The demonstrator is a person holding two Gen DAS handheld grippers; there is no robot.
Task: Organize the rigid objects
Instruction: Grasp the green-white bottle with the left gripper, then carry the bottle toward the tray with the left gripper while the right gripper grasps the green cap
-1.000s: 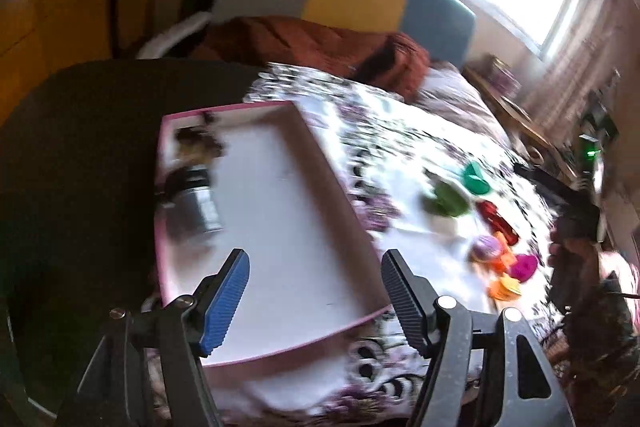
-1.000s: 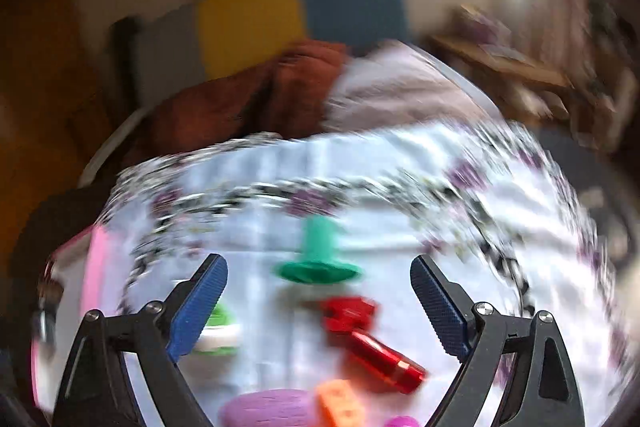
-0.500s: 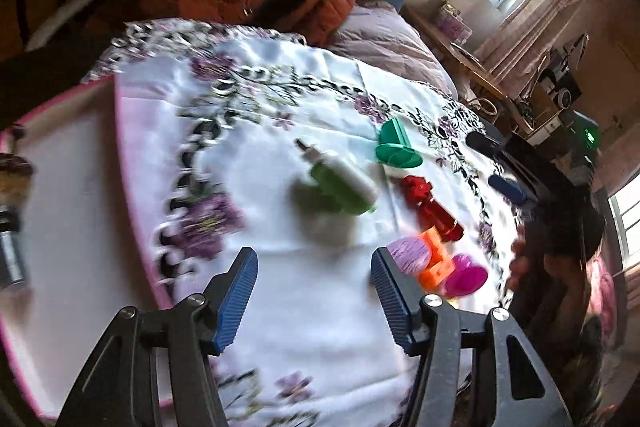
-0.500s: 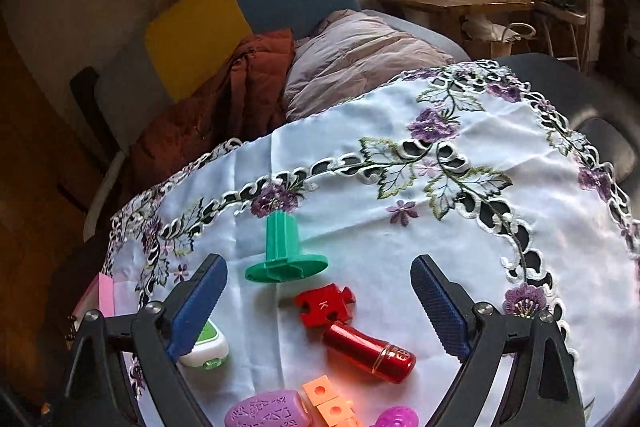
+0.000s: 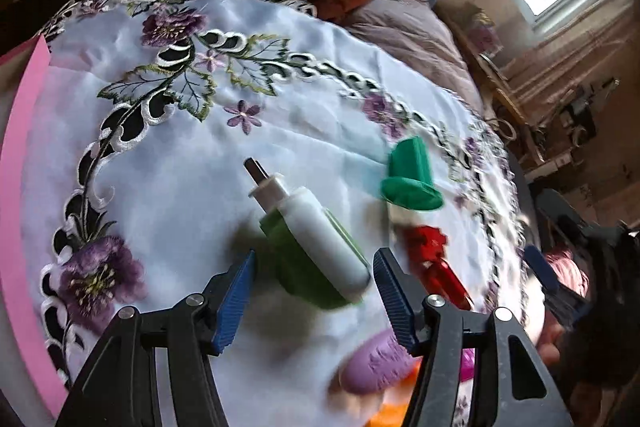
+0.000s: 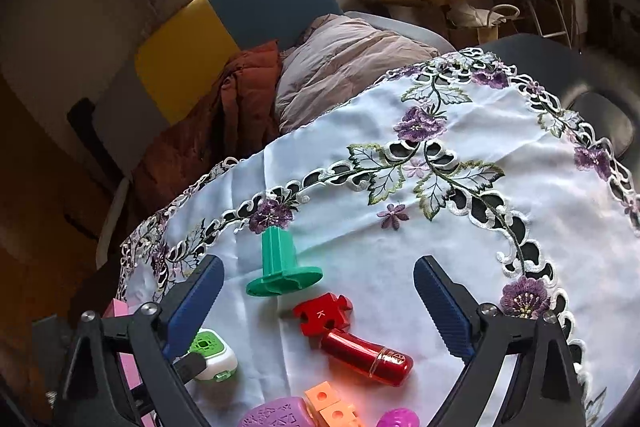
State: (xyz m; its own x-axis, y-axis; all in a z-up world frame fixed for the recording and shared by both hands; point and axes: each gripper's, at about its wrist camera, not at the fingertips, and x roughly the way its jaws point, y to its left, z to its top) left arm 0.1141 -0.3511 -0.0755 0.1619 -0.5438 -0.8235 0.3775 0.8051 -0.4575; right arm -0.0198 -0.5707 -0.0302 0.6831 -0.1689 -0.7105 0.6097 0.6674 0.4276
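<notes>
target: green-and-white device point(image 5: 316, 247), lying on the white embroidered cloth point(image 5: 168, 195) in the cluster of small items toward the cloth's near edge.
left tool: point(image 5: 312, 291) jaws apart, nothing pressed; they narrowed and then reopened a little within the last moment. The device's broad end sits in the gap between the blue pads, no contact visible.
key relation: device lies straight ahead of the left tool. Long axis runs from the gap up and away to the left, ending in a small dark nozzle tip. So the axis is roughly along the tool's pointing line, slightly skewed; the pads would close across its width.
nearer hand: left. In the right wrist view the device shows just behind that tool's left finger, outside its gap.
right tool: point(image 6: 320, 307) jaws wide apart, holding nothing; the green flanged spool point(image 6: 280, 267), red puzzle piece point(image 6: 322, 315) and red cylinder point(image 6: 368, 357) lie within its span on the cloth.
other items: purple oval piece point(image 5: 372, 363) at the cloth's near edge, orange blocks point(image 6: 330, 405) beside it.
destination (judged): pink-rimmed tray point(image 5: 20, 155) at the cloth's left edge; its contents are out of view.
surface: cloth covers a dark table; soft, lightly wrinkled.
room: colour-block sofa point(image 6: 240, 15) with a rust jacket behind the table, window beyond.
hedge: the lower part of the left view is motion-blurred, so pad clearance is uncertain.
</notes>
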